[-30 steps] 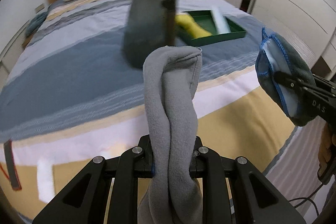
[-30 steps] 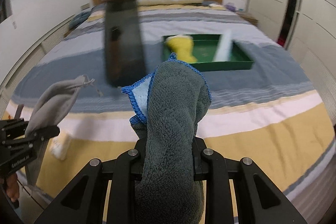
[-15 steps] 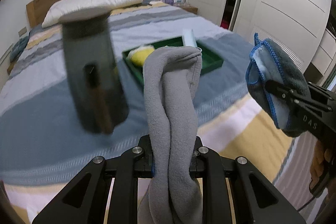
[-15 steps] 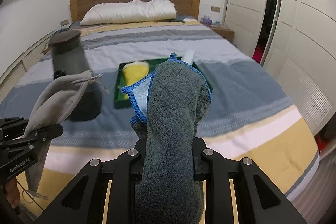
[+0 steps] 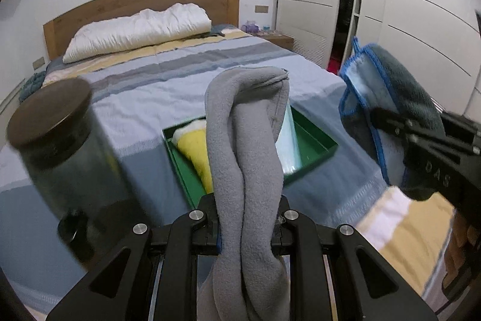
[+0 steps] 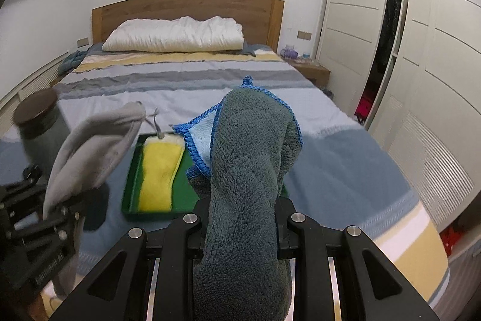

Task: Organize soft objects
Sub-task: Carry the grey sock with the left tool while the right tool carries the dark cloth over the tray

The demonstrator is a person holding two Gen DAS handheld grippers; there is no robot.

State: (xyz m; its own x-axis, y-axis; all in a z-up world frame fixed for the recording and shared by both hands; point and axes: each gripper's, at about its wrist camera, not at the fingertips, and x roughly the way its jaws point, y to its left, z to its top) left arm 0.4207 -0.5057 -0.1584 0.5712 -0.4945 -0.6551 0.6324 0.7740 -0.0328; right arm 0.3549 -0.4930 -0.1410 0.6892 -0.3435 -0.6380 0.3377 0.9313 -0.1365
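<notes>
My left gripper (image 5: 248, 233) is shut on a light grey fleece cloth (image 5: 246, 158) that stands up between its jaws; it also shows in the right wrist view (image 6: 90, 152). My right gripper (image 6: 242, 227) is shut on a dark grey towel with blue edging (image 6: 249, 170), seen in the left wrist view (image 5: 399, 110) at the right. Both are held above the bed, just short of a green tray (image 6: 132, 188) (image 5: 312, 140) that holds a yellow cloth (image 6: 160, 170) (image 5: 195, 152) and a pale blue rolled cloth (image 5: 288, 140).
A dark jar with a round lid (image 5: 63, 146) (image 6: 40, 125) stands on the striped bedcover (image 6: 186, 86) left of the tray. A white pillow (image 6: 177, 35) lies at the wooden headboard. White wardrobe doors (image 6: 421, 50) line the right side.
Both grippers have moved forward over the bed towards the tray, which is now closer and more central. The jar has shifted to the left in both views. The grips are unchanged.
</notes>
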